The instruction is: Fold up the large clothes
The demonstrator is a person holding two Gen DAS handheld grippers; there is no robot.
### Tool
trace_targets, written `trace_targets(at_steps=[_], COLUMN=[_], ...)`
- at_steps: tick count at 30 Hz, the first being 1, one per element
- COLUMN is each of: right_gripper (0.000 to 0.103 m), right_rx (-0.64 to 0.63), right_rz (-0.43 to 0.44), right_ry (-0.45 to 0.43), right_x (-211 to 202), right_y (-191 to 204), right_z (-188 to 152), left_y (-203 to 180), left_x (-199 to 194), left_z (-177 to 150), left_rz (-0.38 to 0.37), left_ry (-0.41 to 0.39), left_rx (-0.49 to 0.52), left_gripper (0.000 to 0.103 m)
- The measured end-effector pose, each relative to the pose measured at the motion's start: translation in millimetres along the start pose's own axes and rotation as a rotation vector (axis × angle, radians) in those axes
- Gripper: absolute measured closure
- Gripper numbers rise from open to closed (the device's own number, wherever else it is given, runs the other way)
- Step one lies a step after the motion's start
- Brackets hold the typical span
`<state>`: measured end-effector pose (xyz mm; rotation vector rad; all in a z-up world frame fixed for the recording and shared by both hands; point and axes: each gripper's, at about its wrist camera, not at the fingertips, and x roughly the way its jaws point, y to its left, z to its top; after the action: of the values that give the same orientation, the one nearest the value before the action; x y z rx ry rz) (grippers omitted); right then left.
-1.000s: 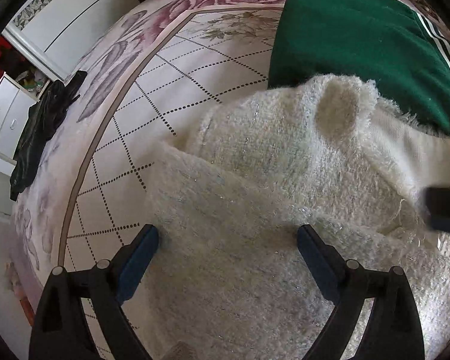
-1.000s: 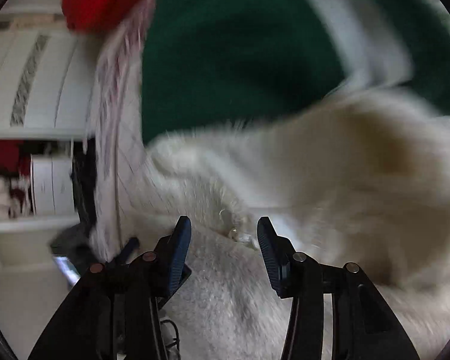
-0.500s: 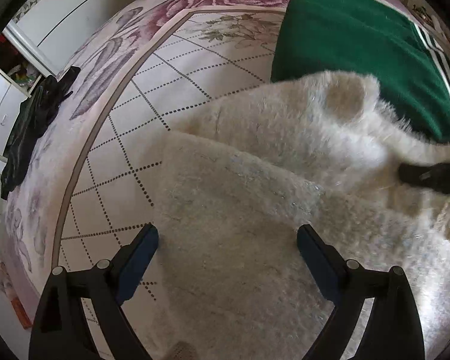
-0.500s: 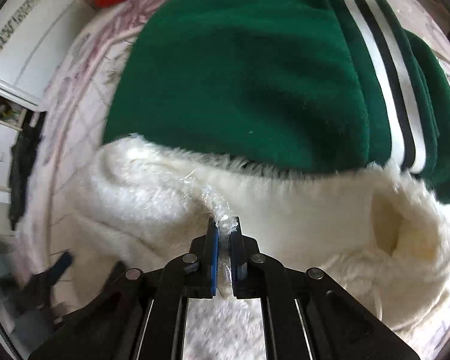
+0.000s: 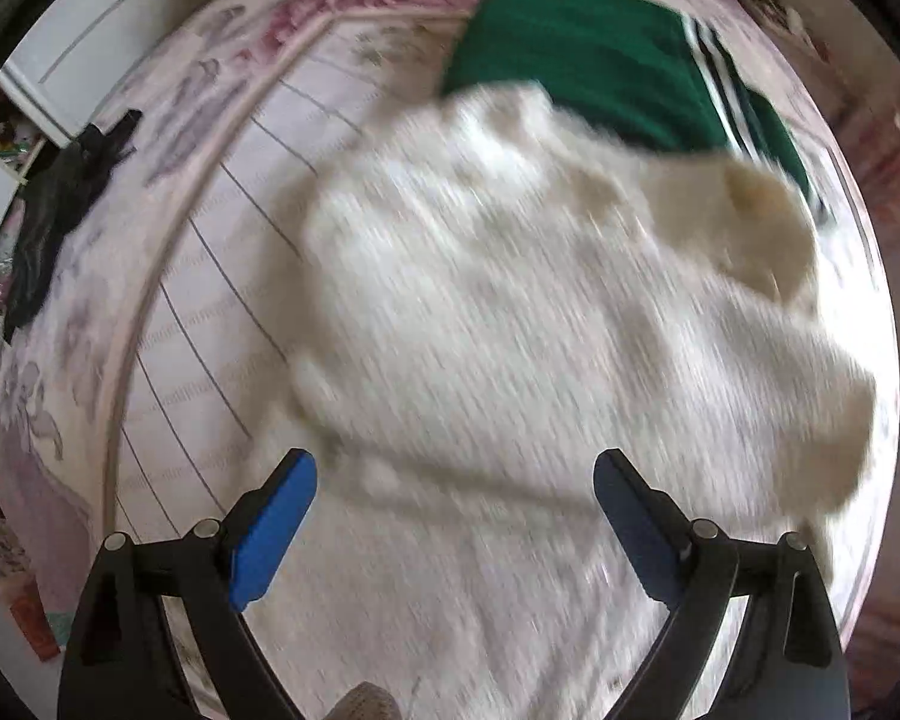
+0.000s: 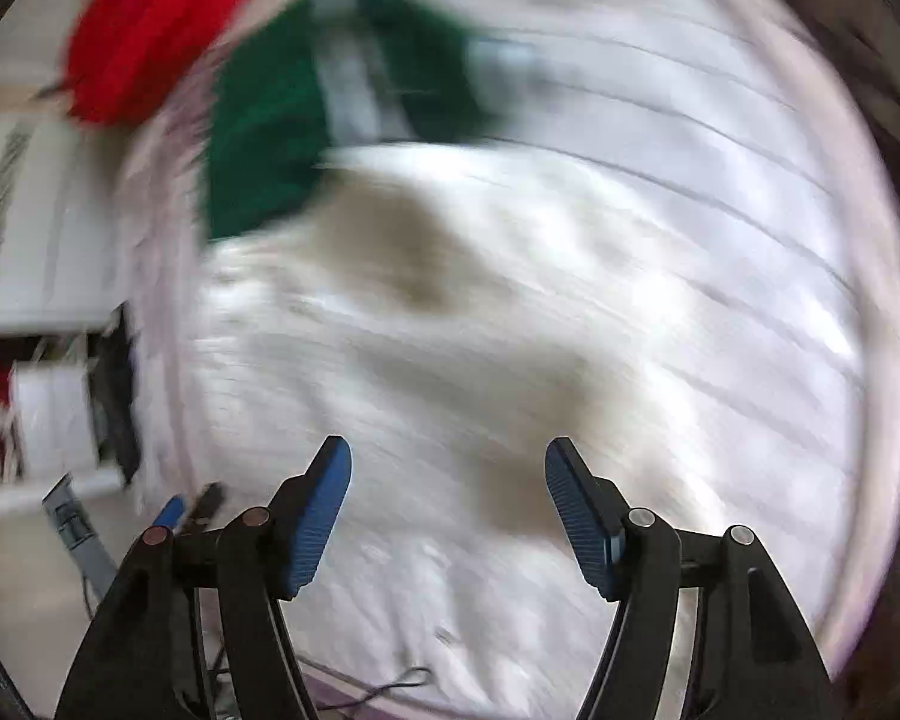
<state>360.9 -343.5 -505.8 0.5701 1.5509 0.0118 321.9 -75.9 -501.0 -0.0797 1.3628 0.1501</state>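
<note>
A fluffy white garment (image 5: 510, 348) lies spread and partly folded on a patterned bedspread (image 5: 222, 228); both views are motion-blurred. My left gripper (image 5: 453, 480) hangs open above the garment's near part, nothing between its blue pads. In the right wrist view the same white garment (image 6: 480, 360) fills the middle. My right gripper (image 6: 447, 468) is above it, its jaws opening, with nothing held between them. A green garment with white stripes (image 5: 594, 54) lies beyond the white one, partly under its far edge, seen again as green cloth (image 6: 270, 120) in the right wrist view.
A red cloth (image 6: 150, 24) lies at the far end of the bed. A black garment (image 5: 60, 210) hangs over the bed's left edge. White cabinets (image 5: 102, 42) stand past that edge, with shelves (image 6: 42, 420) to the left in the right wrist view.
The right gripper, shut on a tuft of the white garment half a second ago, has let it go, opened and lifted away. The left gripper rose too, staying open, so more of the garment shows.
</note>
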Motion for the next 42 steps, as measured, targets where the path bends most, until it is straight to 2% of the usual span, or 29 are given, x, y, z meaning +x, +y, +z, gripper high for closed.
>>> trace_targets(at_steps=[3,4,5,8,9,11,13,16,17,18,19,20,22,23,24,25,26,27,28,30,31,32,34,36,42], right_gripper=[0.034,0.034,0.034,0.034,0.034,0.034,0.034,0.037,0.037,0.036,0.036,0.036,0.036,0.036,0.038,0.046,0.084,0.091,0.092,0.093,0.093,0.093,0.097,0.098,0.097], right_rx=[0.196,0.308,0.376,0.402,0.368,0.316,0.217,0.022,-0.121,-0.225,-0.295,-0.416,-0.595,-0.744,-0.837,-0.881,-0.884,-0.771,-0.58,-0.112,0.059,0.33,0.594,0.702,0.752], right_rz=[-0.066,-0.084,-0.07,-0.036,-0.011,0.022,0.001,-0.172,-0.268,-0.327,-0.346,-0.383,-0.478,-0.557,-0.593,-0.612,-0.601,-0.525,-0.399,-0.086,0.027,0.179,0.313,0.38,0.421], right_ry=[0.014,0.026,0.027,0.035,0.042,0.094,0.119,0.059,-0.019,-0.064,-0.081,-0.085,-0.087,-0.087,-0.086,-0.098,-0.133,-0.136,-0.137,-0.132,-0.128,-0.126,-0.119,-0.121,0.025], right_x=[-6.3,-5.1,-2.1,18.6,30.0,56.4,78.7,72.5,60.2,55.9,55.4,61.9,80.3,98.2,110.0,115.6,114.8,106.3,92.2,69.3,66.5,69.4,82.9,90.1,111.6], right_y=[-80.6,-116.6,-141.9,-182.4,-185.9,-186.3,-178.8,-148.5,-124.4,-104.4,-92.3,-71.9,-45.6,-28.1,-18.8,-13.4,-12.8,-23.2,-44.1,-111.0,-138.2,-181.7,-222.0,-234.7,-190.6], right_z=[-34.0,-49.6,-61.3,-82.2,-85.8,-93.4,-102.4,-103.4,-100.6,-97.8,-95.0,-88.1,-80.2,-77.0,-75.0,-72.5,-65.2,-49.4,-31.7,-10.3,-9.7,-18.1,-37.5,-49.3,-79.9], left_y=[-25.4,-33.7,-39.1,-57.4,-62.5,-72.2,-79.3,-82.7,-83.5,-85.5,-88.5,-90.5,-95.4,-96.9,-98.1,-98.5,-99.2,-100.3,-100.2,-94.6,-92.6,-89.2,-83.9,-81.3,-68.9], left_x=[14.3,21.5,25.9,44.6,52.3,66.5,74.4,74.1,71.5,68.7,66.5,65.8,62.8,61.0,59.3,57.9,55.9,54.0,52.8,54.0,54.8,57.1,58.4,54.1,25.6], left_z=[-26.2,-35.0,-40.1,-57.6,-62.6,-70.1,-74.3,-72.9,-70.6,-67.7,-64.8,-62.5,-57.2,-55.7,-54.7,-52.7,-52.6,-52.2,-51.4,-51.3,-52.9,-58.4,-60.3,-61.2,-70.9], left_rz=[0.003,0.006,0.006,0.025,0.015,0.044,0.075,0.094,0.103,0.113,0.123,0.128,0.136,0.141,0.146,0.148,0.15,0.152,0.149,0.143,0.14,0.133,0.125,0.119,0.122], left_ry=[0.055,0.073,0.084,0.109,0.119,0.146,0.147,0.134,0.119,0.102,0.087,0.081,0.062,0.053,0.045,0.038,0.03,0.028,0.028,0.04,0.048,0.056,0.062,0.053,0.015], left_rx=[0.042,0.055,0.063,0.097,0.097,0.115,0.142,0.147,0.147,0.148,0.15,0.15,0.148,0.15,0.153,0.155,0.159,0.159,0.154,0.143,0.136,0.125,0.109,0.099,0.114], left_gripper=[0.009,0.008,0.009,0.009,0.009,0.009,0.008,0.009,0.009,0.009,0.009,0.009,0.009,0.009,0.009,0.009,0.009,0.009,0.009,0.009,0.008,0.009,0.009,0.009,0.009])
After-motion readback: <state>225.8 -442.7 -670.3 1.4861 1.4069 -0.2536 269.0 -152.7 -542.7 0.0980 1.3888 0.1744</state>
